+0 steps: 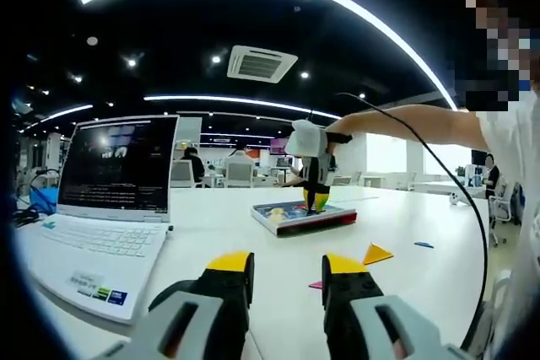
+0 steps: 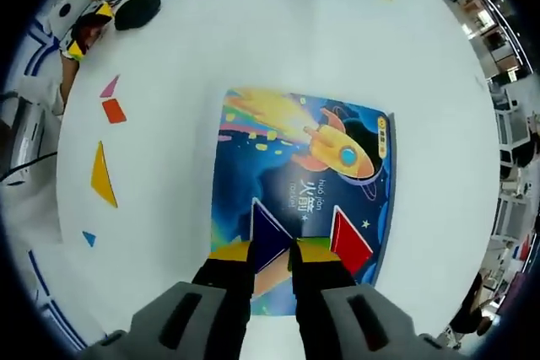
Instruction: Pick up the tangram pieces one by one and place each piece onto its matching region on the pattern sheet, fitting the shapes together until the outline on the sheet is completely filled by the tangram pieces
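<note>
The pattern sheet (image 2: 295, 149), a blue rocket picture, lies flat below my right gripper (image 2: 272, 252). Its jaws are shut on a dark blue triangle (image 2: 268, 229) that sits at the sheet's near edge. A red triangle (image 2: 348, 240) lies on the sheet just to the right. Loose on the white table (image 2: 169, 56) are a pink piece (image 2: 109, 87), an orange piece (image 2: 113, 110), a long yellow triangle (image 2: 102, 174) and a small blue triangle (image 2: 89, 239). My left gripper (image 1: 287, 269) hangs open above the table with nothing in it, facing the sheet (image 1: 304, 217) and the right gripper (image 1: 315, 201).
An open white laptop (image 1: 110, 208) stands to the left in the left gripper view. A black mouse (image 2: 137, 11) lies near the left gripper (image 2: 84, 27). A black cable (image 1: 456, 174) trails from the right gripper. A yellow triangle (image 1: 377, 253) and a pink piece (image 1: 316, 285) lie close ahead.
</note>
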`<state>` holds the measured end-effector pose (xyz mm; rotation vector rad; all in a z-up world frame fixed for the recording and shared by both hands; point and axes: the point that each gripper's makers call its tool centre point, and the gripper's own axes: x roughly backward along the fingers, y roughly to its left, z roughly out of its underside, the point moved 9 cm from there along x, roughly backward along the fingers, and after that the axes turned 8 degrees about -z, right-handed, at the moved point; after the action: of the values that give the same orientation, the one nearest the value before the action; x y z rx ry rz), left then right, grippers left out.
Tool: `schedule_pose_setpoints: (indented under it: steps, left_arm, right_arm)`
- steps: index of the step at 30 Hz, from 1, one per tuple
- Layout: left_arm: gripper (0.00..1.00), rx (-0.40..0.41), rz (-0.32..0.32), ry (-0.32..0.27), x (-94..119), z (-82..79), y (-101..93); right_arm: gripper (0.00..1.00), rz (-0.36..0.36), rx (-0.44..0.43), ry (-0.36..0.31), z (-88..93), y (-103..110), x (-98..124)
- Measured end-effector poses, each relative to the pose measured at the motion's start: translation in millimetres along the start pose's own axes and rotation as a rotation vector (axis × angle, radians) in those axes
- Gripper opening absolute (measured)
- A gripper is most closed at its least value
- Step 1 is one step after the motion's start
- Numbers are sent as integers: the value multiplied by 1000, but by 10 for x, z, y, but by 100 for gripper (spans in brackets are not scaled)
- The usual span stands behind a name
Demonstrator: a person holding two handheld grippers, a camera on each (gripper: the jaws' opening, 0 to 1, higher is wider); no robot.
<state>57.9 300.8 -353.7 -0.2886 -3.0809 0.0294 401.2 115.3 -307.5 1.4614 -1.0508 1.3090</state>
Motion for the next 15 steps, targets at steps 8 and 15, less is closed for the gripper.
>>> schedule_pose_setpoints:
  steps: [8,15]
  left_arm:
    - [34,-3,-3,3,-7,5,-6]
    - [34,-2,-3,3,-4,9,-1]
  right_arm:
    - [21,1,12,8,-23,-68,7]
    - [22,18,9,5,-20,-82,27]
